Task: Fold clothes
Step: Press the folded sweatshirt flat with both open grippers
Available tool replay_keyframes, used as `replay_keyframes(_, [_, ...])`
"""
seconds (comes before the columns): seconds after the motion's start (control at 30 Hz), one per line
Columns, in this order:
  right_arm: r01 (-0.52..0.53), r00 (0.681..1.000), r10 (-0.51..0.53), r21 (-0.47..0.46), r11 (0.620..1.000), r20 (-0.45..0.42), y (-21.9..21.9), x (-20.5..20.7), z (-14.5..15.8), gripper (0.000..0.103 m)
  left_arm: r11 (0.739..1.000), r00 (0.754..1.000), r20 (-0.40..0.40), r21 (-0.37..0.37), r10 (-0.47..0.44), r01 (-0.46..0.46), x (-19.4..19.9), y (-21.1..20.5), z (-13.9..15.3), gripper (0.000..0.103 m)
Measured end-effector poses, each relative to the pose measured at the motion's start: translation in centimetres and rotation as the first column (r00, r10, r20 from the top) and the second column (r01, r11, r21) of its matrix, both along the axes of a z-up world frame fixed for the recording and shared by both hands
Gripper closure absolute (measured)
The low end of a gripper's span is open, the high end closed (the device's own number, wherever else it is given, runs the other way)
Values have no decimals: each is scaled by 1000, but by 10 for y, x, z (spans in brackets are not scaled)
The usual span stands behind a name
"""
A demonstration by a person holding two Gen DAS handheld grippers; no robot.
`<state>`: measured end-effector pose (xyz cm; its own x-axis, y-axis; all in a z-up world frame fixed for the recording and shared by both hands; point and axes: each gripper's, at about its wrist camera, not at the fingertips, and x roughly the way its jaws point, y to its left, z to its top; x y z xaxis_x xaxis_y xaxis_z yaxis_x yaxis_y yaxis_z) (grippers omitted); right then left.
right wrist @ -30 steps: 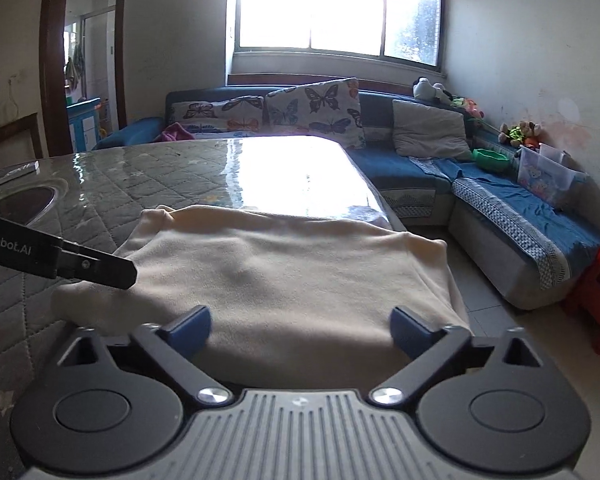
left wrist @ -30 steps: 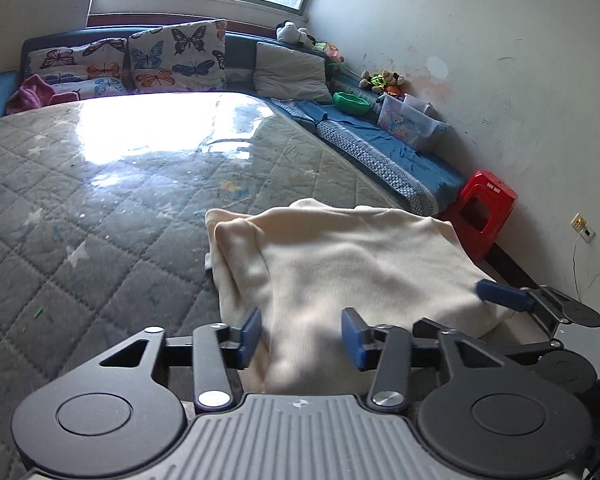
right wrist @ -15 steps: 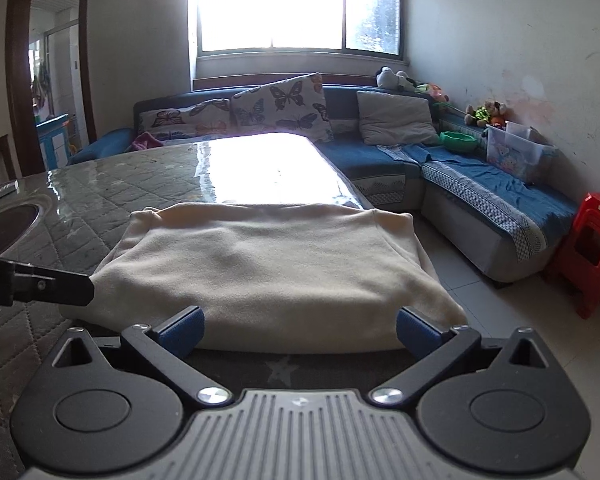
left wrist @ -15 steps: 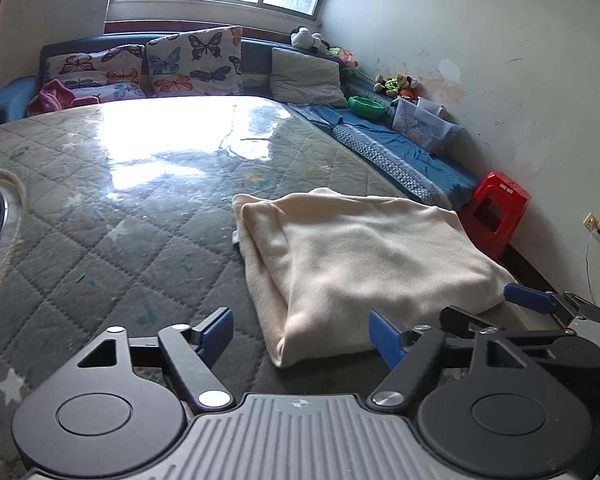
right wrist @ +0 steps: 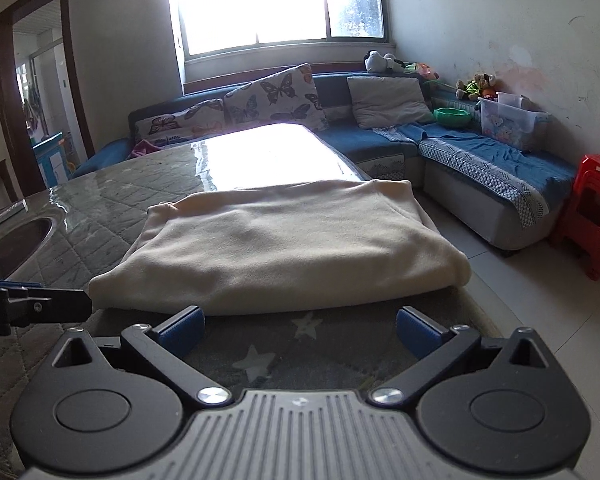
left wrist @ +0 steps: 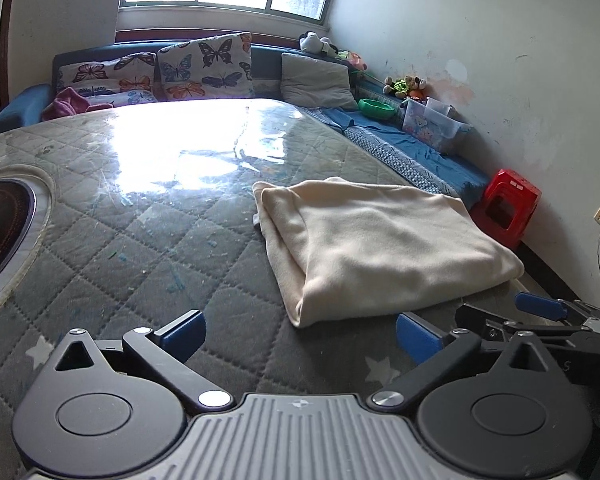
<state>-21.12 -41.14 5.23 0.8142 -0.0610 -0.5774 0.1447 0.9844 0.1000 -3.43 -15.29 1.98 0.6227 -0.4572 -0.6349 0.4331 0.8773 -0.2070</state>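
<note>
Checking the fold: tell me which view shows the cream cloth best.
Left wrist: the cloth shows whole, with its layered folded edge. Right wrist shows the cloth from its near edge, foreshortened, layers hidden.

A plain cream fleece garment (left wrist: 380, 240), folded and without print, lies on a grey-green quilted table cover (left wrist: 140, 220) stitched in diamonds and scattered with pale stars. Both black two-finger grippers, left (left wrist: 298, 334) and right (right wrist: 298, 330), carry blue finger pads (left wrist: 182, 332). The long corner sofa (right wrist: 480, 160) is dark blue with a patterned grey-and-white edging band. On it lean white cushions printed with orange, blue and black butterflies (left wrist: 204, 68) and one plain grey cushion (left wrist: 316, 80). A bright red plastic stool (left wrist: 508, 206) stands by the off-white wall; a green plastic bowl (left wrist: 376, 108) sits on the sofa.
</note>
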Motion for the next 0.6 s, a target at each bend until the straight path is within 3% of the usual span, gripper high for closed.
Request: replay_keyframes(0.6, [38, 999, -37, 20, 999, -18, 4, -13, -8, 0, 1000, 1000, -5, 11, -17, 17, -18, 0, -3, 0])
